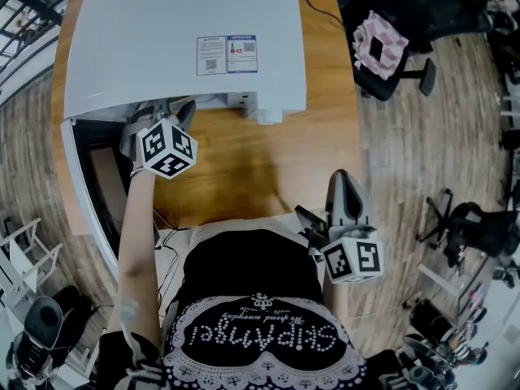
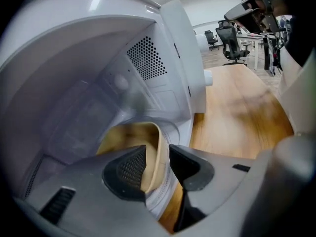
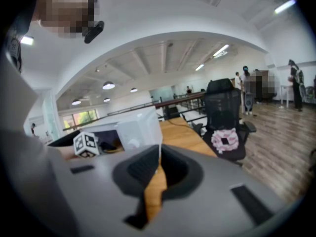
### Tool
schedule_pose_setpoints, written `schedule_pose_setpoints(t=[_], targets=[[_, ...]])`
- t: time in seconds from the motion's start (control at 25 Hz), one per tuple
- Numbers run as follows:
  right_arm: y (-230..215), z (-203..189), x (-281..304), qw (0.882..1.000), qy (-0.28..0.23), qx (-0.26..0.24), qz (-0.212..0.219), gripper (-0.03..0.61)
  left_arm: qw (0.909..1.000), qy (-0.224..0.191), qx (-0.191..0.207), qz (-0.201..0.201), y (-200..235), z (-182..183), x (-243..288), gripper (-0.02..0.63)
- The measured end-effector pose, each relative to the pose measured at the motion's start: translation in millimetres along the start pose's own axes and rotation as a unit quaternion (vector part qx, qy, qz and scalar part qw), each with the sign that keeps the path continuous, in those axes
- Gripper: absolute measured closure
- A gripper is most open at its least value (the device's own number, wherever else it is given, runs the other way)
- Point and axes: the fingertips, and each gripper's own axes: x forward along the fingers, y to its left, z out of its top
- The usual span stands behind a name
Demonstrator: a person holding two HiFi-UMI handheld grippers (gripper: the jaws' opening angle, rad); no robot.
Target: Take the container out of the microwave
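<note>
- The room is an open office with a wood-plank floor (image 1: 422, 153) and a wooden table (image 1: 244, 161). Behind the table stands a black office chair (image 1: 406, 15) with a pink cushion (image 1: 379, 47) on its seat.
- A white microwave (image 1: 179, 39) stands at the far side of the table, with a printed label (image 1: 227, 54) on its top. Its door (image 1: 81, 187) hangs open at the left of the head view.
- The left gripper (image 1: 166, 114) reaches into the open cavity and points downward. Its marker cube (image 1: 166, 147) sits just outside the opening.
- In the left gripper view, the container (image 2: 129, 136) sits on the cavity floor, still inside the microwave. It is tan, and its near wall stands upright.
- The left gripper's (image 2: 158, 164) jaws are spread, with one on each side of that wall. The ribbed pad is inside the container and the other pad is outside it. No firm squeeze on the wall can be seen.
- A patch of vent holes (image 2: 146, 59) marks the cavity's side wall above the container.
- The right gripper (image 1: 345, 187) is held low over the table's near edge, close to the person's body and well apart from the microwave. Its marker cube (image 1: 355, 258) faces the camera.
- In the right gripper view, the right gripper's (image 3: 158, 157) jaws are drawn together at the tips with nothing between them. Only the table shows through the slit.
</note>
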Motion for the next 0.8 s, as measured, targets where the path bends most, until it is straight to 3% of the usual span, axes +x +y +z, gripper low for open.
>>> schedule_pose_setpoints(t=[0.28, 0.8], targets=[[0.9, -0.9, 3.3, 1.0, 0.002, 0.002, -0.002, 0.543, 0.9982, 0.041, 0.036, -0.026, -8.1, -11.5, 10.3, 0.457], [2.0, -2.1, -3.4, 1.0, -0.001, 0.004, -0.003, 0.543, 0.9974, 0.048, 0.053, -0.012, -5.4, -11.1, 10.1, 0.508]])
